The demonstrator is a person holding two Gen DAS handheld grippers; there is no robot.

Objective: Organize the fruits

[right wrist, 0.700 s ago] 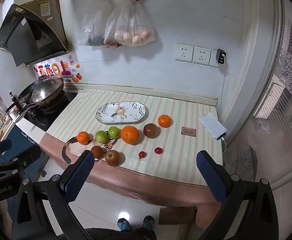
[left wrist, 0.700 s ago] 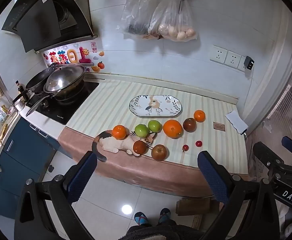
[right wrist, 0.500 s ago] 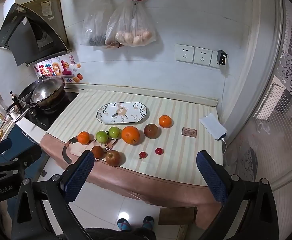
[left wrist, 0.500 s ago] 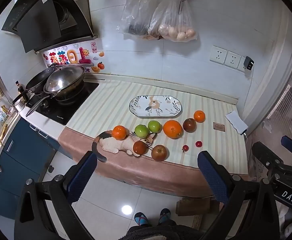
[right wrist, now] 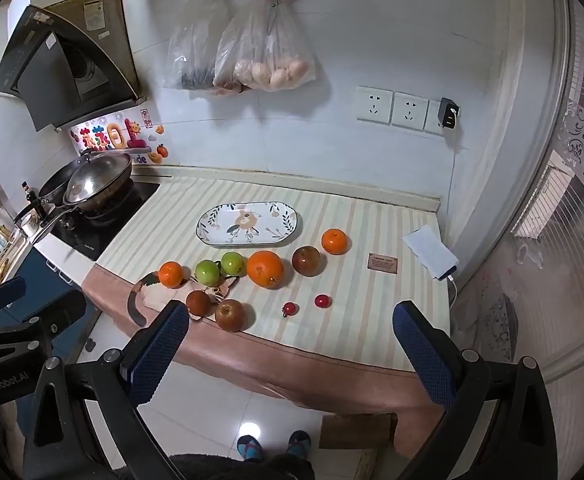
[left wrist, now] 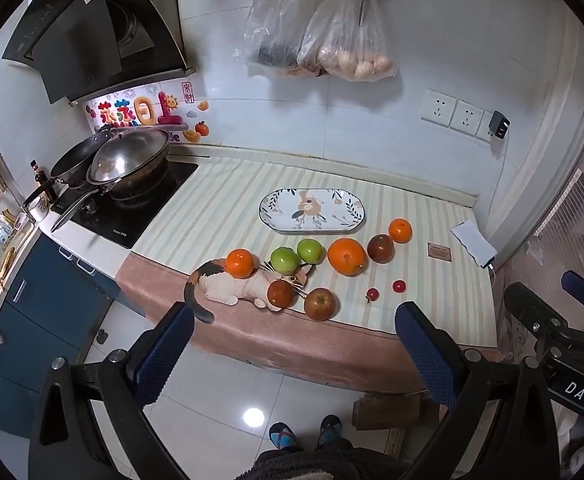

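Both grippers held back from the counter, over the tiled floor, angled down toward the fruit. Left gripper (left wrist: pixel 292 354) with jaws spread wide, nothing between them; right gripper (right wrist: pixel 292 354) likewise spread wide and empty.

Fruit scattered on the striped cream cloth (left wrist: pixel 219 216), none yet on the oval white ceramic plate with leaf and bird print (left wrist: pixel 312 211), lying empty at the far middle, long axis running left to right. Just near of the plate, a loose row: small orange on the left (left wrist: pixel 239 263), two green apples touching each other (left wrist: pixel 296 255), large round orange (left wrist: pixel 347 256), dark reddish-brown fruit (left wrist: pixel 380 248), small orange at the far right (left wrist: pixel 400 230). Nearer still: brown-red round fruit (left wrist: pixel 281 293) resting on a calico cat figure lying flat (left wrist: pixel 231 286), red-brown apple (left wrist: pixel 320 304) just beside it, two small red cherry tomatoes (left wrist: pixel 386 290) to the right.

Judged the opening step, with everything left to move. All fruit ahead of and beyond both sets of jaws, plate farther again. In the left view the near apple sits almost centred between the fingers; in the right view the cherry tomatoes sit centred, so right-hand pieces probably suit the right gripper, left-hand ones the left.
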